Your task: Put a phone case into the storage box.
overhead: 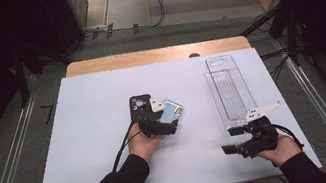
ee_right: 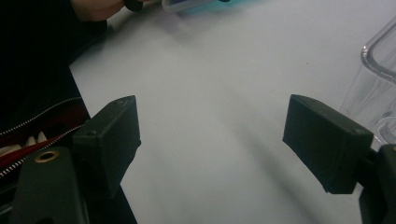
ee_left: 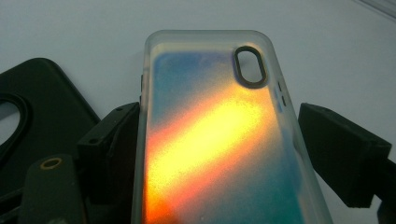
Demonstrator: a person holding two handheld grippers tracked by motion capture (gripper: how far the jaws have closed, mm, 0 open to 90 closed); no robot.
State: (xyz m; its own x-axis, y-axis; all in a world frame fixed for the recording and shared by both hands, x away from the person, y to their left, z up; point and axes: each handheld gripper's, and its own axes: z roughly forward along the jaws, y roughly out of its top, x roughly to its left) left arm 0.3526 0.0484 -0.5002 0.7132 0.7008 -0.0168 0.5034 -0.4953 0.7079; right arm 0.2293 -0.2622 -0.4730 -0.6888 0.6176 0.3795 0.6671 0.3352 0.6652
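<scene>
**Left gripper straddles the iridescent phone case; right gripper idle by the clear tray**

The left gripper point(overhead: 165, 121) sits near the middle of the white table point(overhead: 90, 150), its jaws on either side of an iridescent phone case point(ee_left: 219, 140) that lies flat on the table. In the left gripper view the case runs away from the camera, its oval camera cut-out at the far end. One jaw is close against one long edge of the case; the other stands just off the opposite edge with a sliver of table showing between them, so the jaws are spread around the case rather than pinching it. No lift is visible: the case rests on the table.

Just left of it, touching or slightly overlapping its far corner in the high view, lies a black phone case point(overhead: 139, 104) with a round camera opening.

The right gripper point(overhead: 233, 140) is held near the right front of the table, its jaws spread wide with bare table between them. A clear plastic tray point(overhead: 228, 91) lies just beyond it, stretching toward the far edge, well apart from both cases.
</scene>
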